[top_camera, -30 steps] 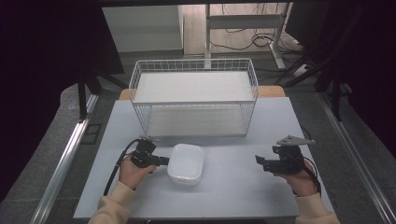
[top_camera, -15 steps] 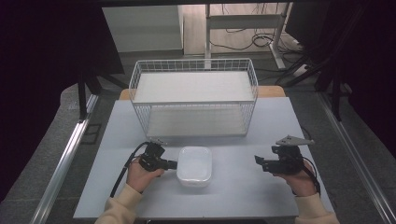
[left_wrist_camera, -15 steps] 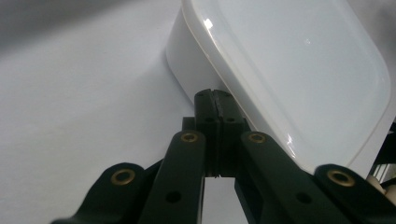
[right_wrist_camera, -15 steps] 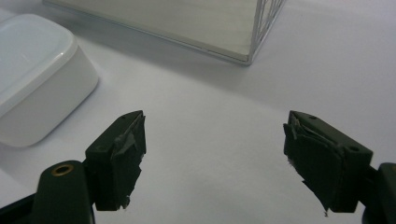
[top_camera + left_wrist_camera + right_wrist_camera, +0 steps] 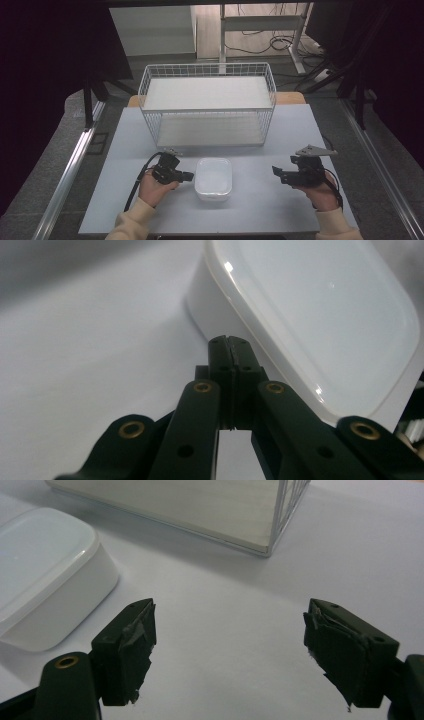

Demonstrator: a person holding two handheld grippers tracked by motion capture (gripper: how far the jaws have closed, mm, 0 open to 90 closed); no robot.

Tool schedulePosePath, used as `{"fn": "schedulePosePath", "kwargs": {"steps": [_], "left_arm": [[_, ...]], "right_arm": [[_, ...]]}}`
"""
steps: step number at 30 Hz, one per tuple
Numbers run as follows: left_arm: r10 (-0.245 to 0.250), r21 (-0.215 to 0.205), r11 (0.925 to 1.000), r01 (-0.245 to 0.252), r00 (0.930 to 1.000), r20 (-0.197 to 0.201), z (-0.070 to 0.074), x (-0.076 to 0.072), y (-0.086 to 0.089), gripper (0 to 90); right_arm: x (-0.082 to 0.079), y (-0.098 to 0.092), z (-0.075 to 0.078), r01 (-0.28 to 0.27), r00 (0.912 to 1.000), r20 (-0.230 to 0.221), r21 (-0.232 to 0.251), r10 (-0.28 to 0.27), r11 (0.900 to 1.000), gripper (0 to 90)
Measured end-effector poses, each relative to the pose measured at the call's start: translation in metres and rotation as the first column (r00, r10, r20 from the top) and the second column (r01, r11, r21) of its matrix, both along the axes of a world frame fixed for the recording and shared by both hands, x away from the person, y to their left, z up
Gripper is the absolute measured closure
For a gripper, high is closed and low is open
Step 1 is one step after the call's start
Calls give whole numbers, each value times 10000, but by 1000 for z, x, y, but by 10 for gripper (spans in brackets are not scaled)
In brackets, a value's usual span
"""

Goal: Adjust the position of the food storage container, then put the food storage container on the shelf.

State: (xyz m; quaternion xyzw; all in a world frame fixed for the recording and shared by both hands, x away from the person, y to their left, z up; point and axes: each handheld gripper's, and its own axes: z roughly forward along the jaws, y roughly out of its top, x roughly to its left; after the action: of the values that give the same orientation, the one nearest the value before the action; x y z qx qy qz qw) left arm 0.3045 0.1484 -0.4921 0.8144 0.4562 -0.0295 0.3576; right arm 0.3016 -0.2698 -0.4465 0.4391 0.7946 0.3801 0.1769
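A white lidded plastic container [image 5: 214, 177] [image 5: 320, 315] [image 5: 40, 565] lies on the grey table [image 5: 260, 210], in front of the wire basket. My left gripper [image 5: 190, 176] [image 5: 230, 342] is shut with nothing between its jaws. Its tips sit right at the container's left side, just under the lid's rim. My right gripper [image 5: 275, 171] [image 5: 230, 650] is held off to the container's right, open and empty, with bare table between its jaws.
A white wire basket [image 5: 207, 67] [image 5: 280, 520] with a pale floor stands at the back middle of the table. A cable trails from the left gripper toward the table's front edge. Dark frames and rails flank the table.
The left hand and its shut gripper have moved right, and the white container has slid right with it. The right hand has stayed put.
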Motion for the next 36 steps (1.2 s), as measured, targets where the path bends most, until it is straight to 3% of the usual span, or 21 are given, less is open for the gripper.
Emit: {"fn": "schedulePosePath", "kwargs": {"steps": [3, 4, 5, 6, 7, 13, 15, 17, 22, 27, 36], "left_arm": [[558, -319, 9980, -540, 9967, 581, 12, -7, 12, 896], [558, -319, 9980, -540, 9967, 581, 12, -7, 12, 862], [780, -495, 9960, -741, 9937, 810, 17, -10, 16, 814], [1238, -785, 9903, -1145, 9841, 1274, 26, -16, 22, 754], [1370, -996, 9873, -1234, 9799, 1446, 31, -19, 25, 703], [1878, -1569, 9745, -1603, 9655, 1803, 47, -27, 38, 466], [1893, -1568, 9743, -1619, 9654, 1794, 48, -27, 38, 443], [1717, -1528, 9773, -1468, 9712, 1653, 47, -26, 38, 413], [1606, -1484, 9793, -1376, 9746, 1563, 46, -25, 36, 393], [1740, -1535, 9766, -1509, 9732, 1502, 47, -28, 37, 295], [1710, -1784, 9727, -1483, 9780, 1192, 45, -26, 35, 303]], "right_arm": [[-1, 3, 2, -86, 10000, 14, 173, 85, 9998, 207], [-1, 3, 2, -86, 10000, 14, 173, 85, 9998, 207], [-2, 5, 3, -223, 9997, 30, 321, 222, 9992, 205], [-2, 6, 4, -240, 9997, 31, 386, 239, 9990, 205], [-2, 6, 4, -250, 9997, 25, 433, 249, 9988, 204], [-1, 8, 4, -295, 9994, -166, 927, 311, 9953, 201], [-1, 9, 4, -323, 9991, -226, 995, 347, 9945, 201], [-1, 11, 5, -424, 9987, -234, 1025, 450, 9938, 199], [-1, 10, 5, -429, 9987, -213, 1026, 453, 9938, 199], [0, 12, 7, -395, 9987, -267, 1158, 429, 9925, 193], [1, 29, 6, -696, 9955, -534, 1548, 787, 9855, 194]]}}
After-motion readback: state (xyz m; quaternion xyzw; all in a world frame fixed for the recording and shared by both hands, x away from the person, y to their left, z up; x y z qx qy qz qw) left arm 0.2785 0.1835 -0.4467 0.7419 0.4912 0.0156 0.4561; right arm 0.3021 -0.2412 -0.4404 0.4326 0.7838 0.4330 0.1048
